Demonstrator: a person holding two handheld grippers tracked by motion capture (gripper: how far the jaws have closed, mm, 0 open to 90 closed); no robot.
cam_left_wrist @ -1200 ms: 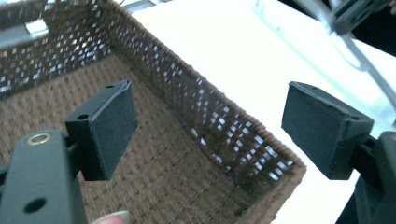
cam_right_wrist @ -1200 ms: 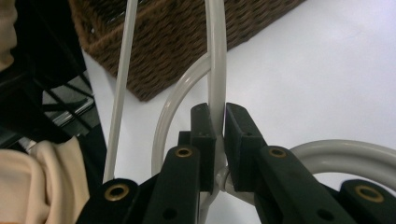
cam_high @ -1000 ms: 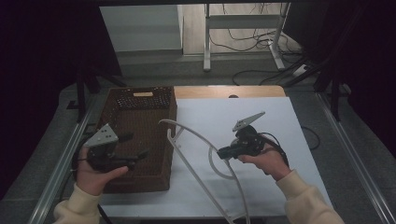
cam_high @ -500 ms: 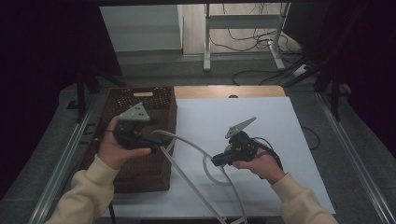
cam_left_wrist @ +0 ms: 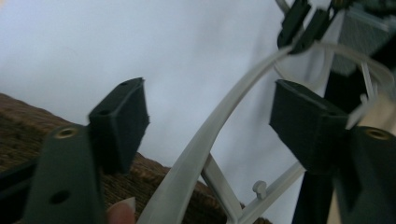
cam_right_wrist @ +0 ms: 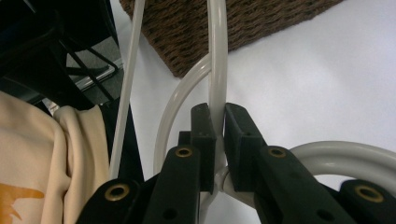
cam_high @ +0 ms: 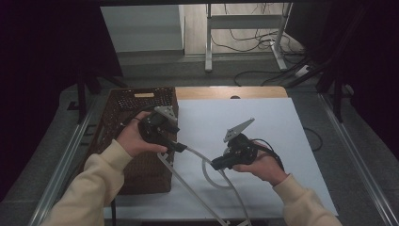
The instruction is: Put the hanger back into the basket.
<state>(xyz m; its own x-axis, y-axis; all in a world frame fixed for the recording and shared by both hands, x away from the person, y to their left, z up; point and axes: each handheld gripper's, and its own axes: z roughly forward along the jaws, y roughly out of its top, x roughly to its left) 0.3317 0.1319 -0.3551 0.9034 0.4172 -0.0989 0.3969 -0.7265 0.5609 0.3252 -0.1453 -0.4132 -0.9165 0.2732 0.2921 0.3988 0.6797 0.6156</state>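
Observation:
A white plastic hanger (cam_high: 189, 187) hangs over the white table top between my two hands. My right gripper (cam_high: 219, 164) is shut on it, its pads pinching the thin neck of the hanger (cam_right_wrist: 217, 56) where the hook curves away; the right gripper (cam_right_wrist: 215, 122) points toward the basket. My left gripper (cam_high: 176, 147) is above the right edge of the basket. Its jaws have just been closing, and they stand apart on either side of one arm of the hanger (cam_left_wrist: 187, 163) without pressing on it. Beyond the left gripper (cam_left_wrist: 212, 116) I see the right gripper (cam_left_wrist: 301, 23).
A brown wicker basket (cam_high: 136, 167) stands at the left of the white sheet (cam_high: 268, 117), with its corner close under the hanger (cam_right_wrist: 224, 28). A cream sleeve (cam_right_wrist: 46, 140) hangs near the right gripper. Cables and a metal stand lie on the floor beyond the table.
My left hand has swung from the basket's front left to its right edge, bringing its jaws around the hanger's arm. The right hand has stayed almost still, holding the hanger.

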